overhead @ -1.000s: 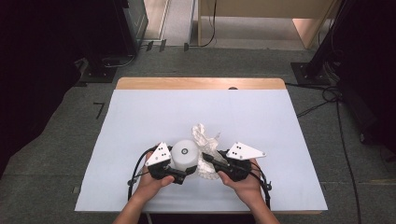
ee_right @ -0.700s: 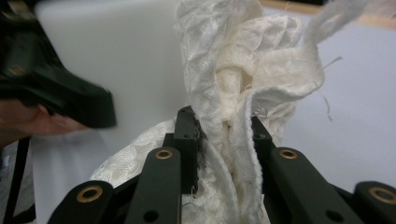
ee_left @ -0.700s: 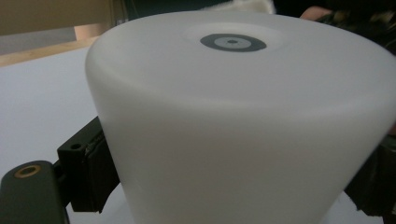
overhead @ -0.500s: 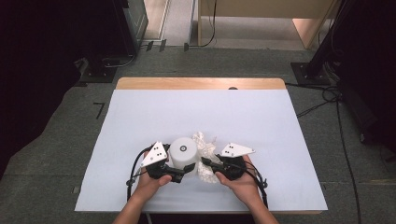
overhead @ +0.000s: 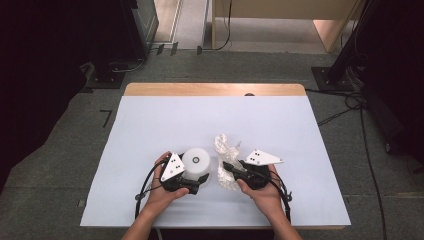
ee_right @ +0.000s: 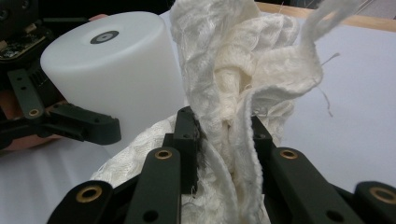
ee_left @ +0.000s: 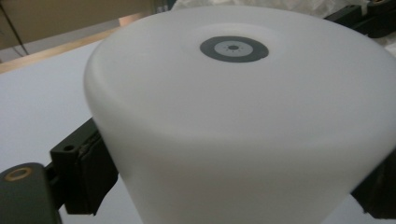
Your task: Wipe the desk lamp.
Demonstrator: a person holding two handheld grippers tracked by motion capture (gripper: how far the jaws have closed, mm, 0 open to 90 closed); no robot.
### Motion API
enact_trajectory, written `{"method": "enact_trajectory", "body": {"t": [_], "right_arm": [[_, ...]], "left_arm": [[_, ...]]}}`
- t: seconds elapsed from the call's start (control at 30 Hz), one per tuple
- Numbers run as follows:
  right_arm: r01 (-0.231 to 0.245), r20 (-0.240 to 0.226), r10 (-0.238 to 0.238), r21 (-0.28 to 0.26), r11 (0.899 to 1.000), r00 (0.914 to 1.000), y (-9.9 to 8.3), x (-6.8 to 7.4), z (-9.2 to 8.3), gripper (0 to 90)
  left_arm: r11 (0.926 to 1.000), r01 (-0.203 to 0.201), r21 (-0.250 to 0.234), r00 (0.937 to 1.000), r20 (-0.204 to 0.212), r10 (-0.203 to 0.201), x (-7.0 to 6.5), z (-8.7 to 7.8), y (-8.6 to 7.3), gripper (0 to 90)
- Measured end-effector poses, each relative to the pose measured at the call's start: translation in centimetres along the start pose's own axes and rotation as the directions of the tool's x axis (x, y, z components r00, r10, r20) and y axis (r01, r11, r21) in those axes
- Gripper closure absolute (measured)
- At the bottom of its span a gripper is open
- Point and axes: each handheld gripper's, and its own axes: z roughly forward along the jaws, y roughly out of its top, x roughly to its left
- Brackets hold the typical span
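Clamping the white cylinder, the left gripper adjoins the right gripper, its jaws pinching bunched cloth.

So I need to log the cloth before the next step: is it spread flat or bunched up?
Bunched up. The cloth rises in crumpled folds, pinched between the right tongs, beside the white tub.

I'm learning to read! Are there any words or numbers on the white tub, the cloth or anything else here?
No readable words or numbers.
White tub: a grey ring mark on top, no letters.
Cloth: no writing.
Floor by the table: black tape mark shaped like "7"; probably not a number.
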Motion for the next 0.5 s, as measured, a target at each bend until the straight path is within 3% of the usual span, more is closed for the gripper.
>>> {"method": "enact_trajectory", "body": {"t": [0.1, 0.13, 0.17, 0.2, 0.23, 0.33, 0.4, 0.5], "right_arm": [[-0.003, 0.001, 0.003, -0.003, 1.0, 1.0, 0.0, -0.1, 0.0, 73.0], [-0.005, 0.003, 0.005, -0.004, 1.0, 1.0, 0.0, -0.2, -0.1, 72.9], [-0.007, 0.004, 0.007, -0.006, 1.0, 1.0, 0.0, -0.2, -0.1, 72.9], [-0.007, 0.004, 0.007, -0.006, 1.0, 1.0, 0.0, -0.2, -0.1, 72.9], [-0.006, 0.005, 0.006, -0.009, 1.0, 1.0, 0.1, -0.3, -0.1, 72.9], [-0.007, 0.005, 0.007, -0.007, 1.0, 1.0, 0.0, -0.2, -0.1, 72.9], [-0.004, 0.005, 0.004, -0.004, 1.0, 1.0, 0.0, -0.2, -0.1, 72.9], [0.001, 0.007, -0.001, 0.002, 1.0, 1.0, -0.1, -0.2, 0.0, 72.9]], "left_arm": [[0.9983, 0.058, -0.005, 0.9969, -0.053, -0.058, -0.3, -0.2, -0.2, 0.6], [0.9983, 0.058, -0.005, 0.9969, -0.053, -0.058, -0.3, -0.2, -0.2, 0.6], [0.9936, 0.107, -0.036, 0.9895, -0.094, -0.11, -1.1, -0.2, -0.2, 0.6], [0.9936, 0.107, -0.036, 0.9895, -0.094, -0.11, -1.1, -0.2, -0.2, 0.6], [0.989, 0.141, -0.046, 0.9706, -0.191, -0.147, -2.4, 0.2, -0.1, 0.6], [0.9866, 0.156, -0.047, 0.939, -0.303, -0.163, -4.2, 0.9, 0.2, 1.0], [0.9852, 0.165, -0.048, 0.922, -0.347, -0.171, -4.4, 0.9, 0.4, 4.9], [0.9826, 0.177, -0.057, 0.93, -0.317, -0.186, -3.6, 0.6, 0.3, 8.4]]}}
